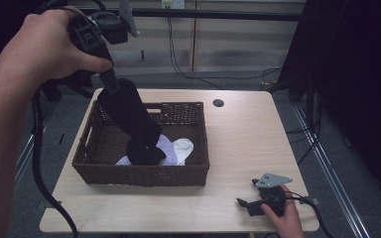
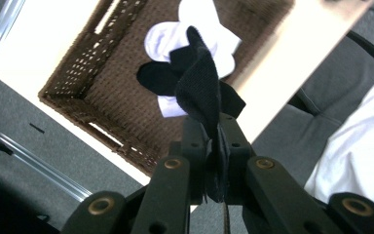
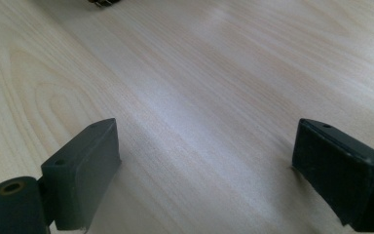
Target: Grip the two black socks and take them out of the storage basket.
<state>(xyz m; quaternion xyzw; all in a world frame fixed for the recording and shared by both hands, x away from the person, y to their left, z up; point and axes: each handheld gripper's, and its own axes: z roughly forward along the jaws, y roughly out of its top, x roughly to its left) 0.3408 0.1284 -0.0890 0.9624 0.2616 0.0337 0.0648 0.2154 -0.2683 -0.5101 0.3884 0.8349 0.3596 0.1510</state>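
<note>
We see the left gripper [image 1: 113, 85] raised above the wicker basket [image 1: 144, 174], pinching a black sock [image 1: 131, 116] that hangs into it over white socks [image 1: 181, 148]. The right gripper [image 1: 250, 204] rests on the table [image 1: 243, 134], well apart.

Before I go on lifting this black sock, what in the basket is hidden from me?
- High view: the black sock covers part of the white socks; their count is unclear.
- High view: the basket near wall hides its front floor.
- Left gripper view: left tongs cover the sock's gripped end.
</note>
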